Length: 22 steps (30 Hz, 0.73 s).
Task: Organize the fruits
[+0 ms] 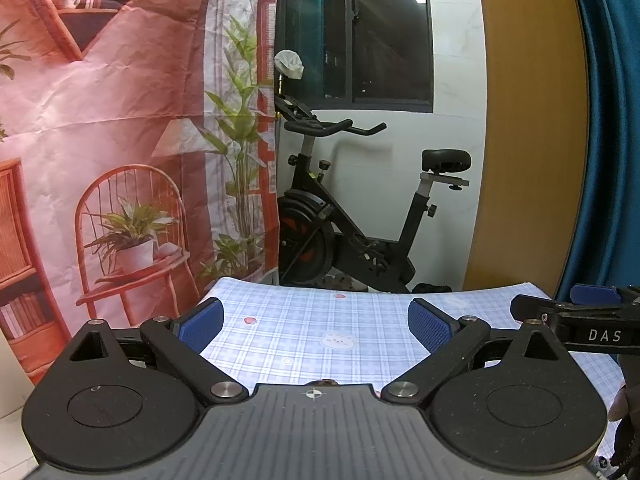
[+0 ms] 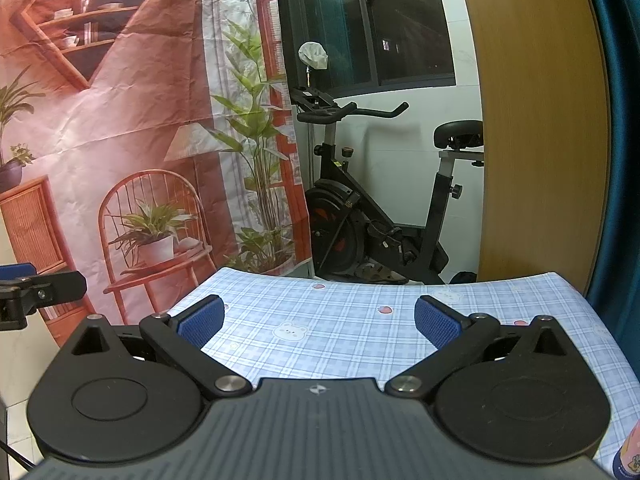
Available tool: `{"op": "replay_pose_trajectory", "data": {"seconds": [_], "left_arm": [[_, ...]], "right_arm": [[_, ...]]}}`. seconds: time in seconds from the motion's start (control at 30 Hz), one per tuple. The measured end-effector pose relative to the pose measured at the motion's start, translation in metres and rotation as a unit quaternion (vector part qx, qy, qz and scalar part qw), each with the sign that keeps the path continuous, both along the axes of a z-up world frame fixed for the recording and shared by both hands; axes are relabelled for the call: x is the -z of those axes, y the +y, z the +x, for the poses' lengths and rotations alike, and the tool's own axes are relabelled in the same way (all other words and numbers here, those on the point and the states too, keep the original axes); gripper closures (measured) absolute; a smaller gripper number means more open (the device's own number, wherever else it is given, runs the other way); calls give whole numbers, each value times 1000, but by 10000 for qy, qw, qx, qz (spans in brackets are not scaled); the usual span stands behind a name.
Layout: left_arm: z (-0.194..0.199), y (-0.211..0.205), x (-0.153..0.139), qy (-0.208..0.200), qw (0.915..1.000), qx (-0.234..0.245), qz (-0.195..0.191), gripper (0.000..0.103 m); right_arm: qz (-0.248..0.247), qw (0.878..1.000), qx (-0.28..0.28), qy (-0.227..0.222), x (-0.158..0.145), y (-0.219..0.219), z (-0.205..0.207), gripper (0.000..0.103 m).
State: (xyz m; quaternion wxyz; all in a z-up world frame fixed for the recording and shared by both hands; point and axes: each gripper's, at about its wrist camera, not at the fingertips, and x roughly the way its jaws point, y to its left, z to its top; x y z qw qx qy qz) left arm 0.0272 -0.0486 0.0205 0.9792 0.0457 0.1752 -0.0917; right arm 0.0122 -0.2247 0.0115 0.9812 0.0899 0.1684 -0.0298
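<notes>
I have both claws held level above the near part of the table (image 1: 320, 320), and neither is carrying anything: the left claw (image 1: 316, 322) has its blue pads spread wide with only checked cloth showing between them, and the right claw (image 2: 318, 320) is spread just as wide over the same cloth. The fruit I am meant to organize does not show clearly in either view; the stretch of cloth from my 10 o'clock round to 2 o'clock is bare except for its printed bears and hearts. The only hint is a small brownish shape (image 1: 322, 382) peeking over the left rig's body at 6 o'clock, too hidden for me to name, and a sliver of a printed container (image 2: 630, 456) at 5 o'clock in the right view. So I judge the step in hand is finding the fruit, not grasping. To do it well I would tip both wrists downward and draw back a little so the near table comes into sight, keeping the pads spread so I am ready to straddle a piece once I see it. The right claw's finger shows at 3 o'clock in the left view, so I would keep the two rigs apart while tilting. The exercise bike (image 1: 360, 216) and printed backdrop (image 1: 120, 120) lie beyond the far edge and are no concern.
</notes>
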Motion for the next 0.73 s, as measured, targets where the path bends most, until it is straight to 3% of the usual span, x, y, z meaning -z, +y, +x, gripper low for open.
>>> {"op": "replay_pose_trajectory", "data": {"seconds": [0.73], "left_arm": [[4, 5, 3, 81, 10000, -44, 16, 2]], "right_arm": [[13, 10000, 0, 12, 0, 2, 0, 0]]}}
